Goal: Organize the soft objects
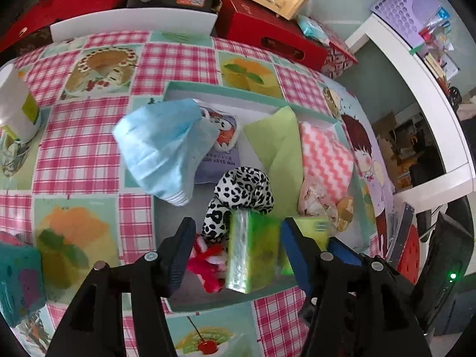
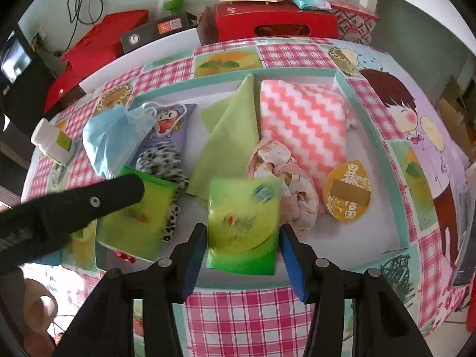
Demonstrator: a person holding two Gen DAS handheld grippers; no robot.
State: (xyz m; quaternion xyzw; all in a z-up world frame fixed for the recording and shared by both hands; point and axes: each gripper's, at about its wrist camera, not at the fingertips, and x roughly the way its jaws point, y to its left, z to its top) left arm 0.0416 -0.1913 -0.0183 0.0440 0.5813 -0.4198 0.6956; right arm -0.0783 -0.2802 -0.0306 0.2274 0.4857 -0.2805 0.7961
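Observation:
A teal-rimmed shallow box [image 2: 342,73] on the table holds soft things. My left gripper [image 1: 238,238] stands open around a green tissue pack [image 1: 253,250]; it looks tilted on its edge and free of the pads. My right gripper [image 2: 242,238] has a second green tissue pack [image 2: 244,223] between its pads, apparently touching both. The left gripper's arm [image 2: 74,205] shows in the right wrist view over the first pack [image 2: 136,217]. In the box lie a blue face mask [image 1: 160,151], a leopard scrunchie [image 1: 241,190], a green cloth [image 1: 276,151] and a pink zigzag towel [image 1: 327,160].
A red fluffy item [image 1: 208,264] lies under the left fingers. A yellow round tag [image 2: 346,192] and a floral cloth [image 2: 285,178] sit in the box. A white bottle [image 1: 17,104] stands at left. Red boxes [image 2: 273,23] line the far edge.

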